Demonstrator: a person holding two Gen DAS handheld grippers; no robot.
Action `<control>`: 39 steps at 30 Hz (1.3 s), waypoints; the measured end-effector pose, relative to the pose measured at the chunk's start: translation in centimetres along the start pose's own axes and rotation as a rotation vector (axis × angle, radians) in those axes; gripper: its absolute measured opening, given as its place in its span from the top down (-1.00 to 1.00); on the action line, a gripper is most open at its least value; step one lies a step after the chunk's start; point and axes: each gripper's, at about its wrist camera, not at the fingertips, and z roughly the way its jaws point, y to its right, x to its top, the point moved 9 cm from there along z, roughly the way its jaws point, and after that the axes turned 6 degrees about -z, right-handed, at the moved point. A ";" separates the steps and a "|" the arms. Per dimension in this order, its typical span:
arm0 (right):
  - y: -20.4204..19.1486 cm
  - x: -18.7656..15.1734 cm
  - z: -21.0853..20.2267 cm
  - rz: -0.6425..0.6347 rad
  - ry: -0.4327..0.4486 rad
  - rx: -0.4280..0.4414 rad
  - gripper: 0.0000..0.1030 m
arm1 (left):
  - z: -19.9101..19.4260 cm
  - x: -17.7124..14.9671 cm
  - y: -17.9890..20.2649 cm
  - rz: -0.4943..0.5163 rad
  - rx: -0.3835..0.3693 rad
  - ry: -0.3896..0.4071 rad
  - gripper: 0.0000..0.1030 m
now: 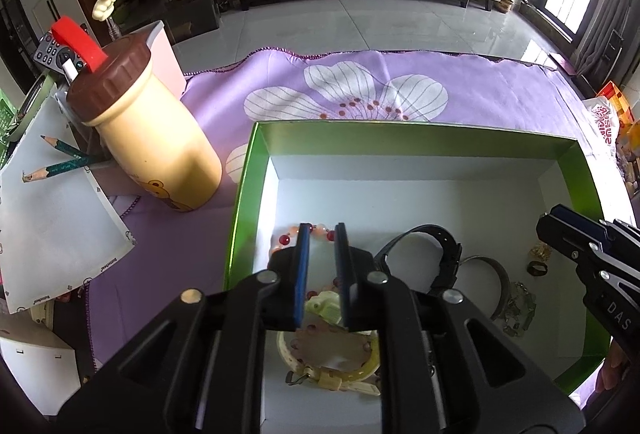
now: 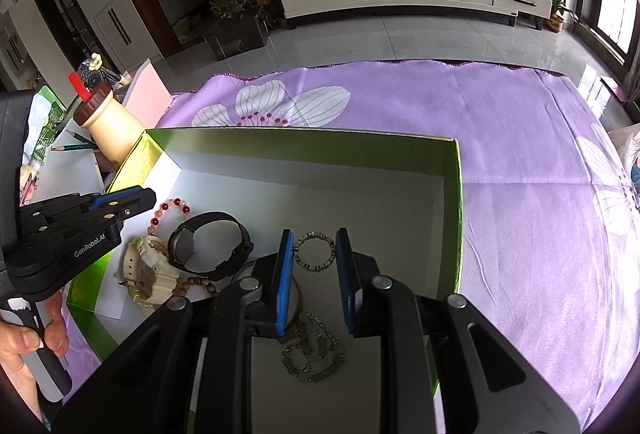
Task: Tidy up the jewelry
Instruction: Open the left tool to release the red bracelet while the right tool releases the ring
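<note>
1. Left tongs [image 1: 322, 230] stand slightly parted, nothing gripped, over the cream watch [image 1: 326, 304] and the red bead bracelet [image 1: 286, 239].
2. Right tongs [image 2: 314, 236] are narrowly apart and empty, above the chain bracelet [image 2: 314, 350].
3. All jewelry lies in the green box [image 2: 459, 194].

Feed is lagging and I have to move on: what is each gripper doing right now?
Left gripper: jaws slightly open, holding nothing.
Right gripper: jaws slightly open, holding nothing.
</note>
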 end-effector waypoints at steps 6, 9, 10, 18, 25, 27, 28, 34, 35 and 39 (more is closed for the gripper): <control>0.0 0.0 0.1 0.000 -0.002 0.001 0.59 | -0.3 0.0 0.2 0.012 0.005 0.010 0.55; 0.0 -0.1 0.2 0.000 -0.006 0.000 0.59 | -0.6 0.1 0.3 0.022 0.005 0.021 0.38; 0.0 -0.1 0.2 0.001 -0.008 0.000 0.59 | -0.7 0.1 0.4 0.026 0.006 0.025 0.36; 0.2 0.0 0.0 0.005 -0.008 -0.007 0.58 | -1.4 0.2 0.9 0.043 0.004 0.049 0.11; 0.5 0.2 -0.3 0.010 -0.001 -0.011 0.44 | -1.8 0.3 1.2 0.045 -0.001 0.058 -0.01; 0.5 0.2 -0.4 0.011 0.002 -0.012 0.43 | -1.9 0.3 1.3 0.049 0.000 0.061 -0.05; 0.4 0.3 -0.4 0.011 0.003 -0.011 0.43 | -2.0 0.3 1.3 0.049 0.000 0.063 -0.07; 0.3 0.3 -0.9 0.006 0.011 -0.015 0.41 | -2.4 0.3 1.5 0.054 0.003 0.074 -0.16; 0.3 0.3 -1.0 0.005 0.013 -0.016 0.41 | -2.5 0.3 1.5 0.055 0.004 0.076 -0.19; 0.4 0.4 -1.5 0.003 0.021 -0.021 0.31 | -3.0 0.4 1.6 0.058 0.007 0.088 -0.32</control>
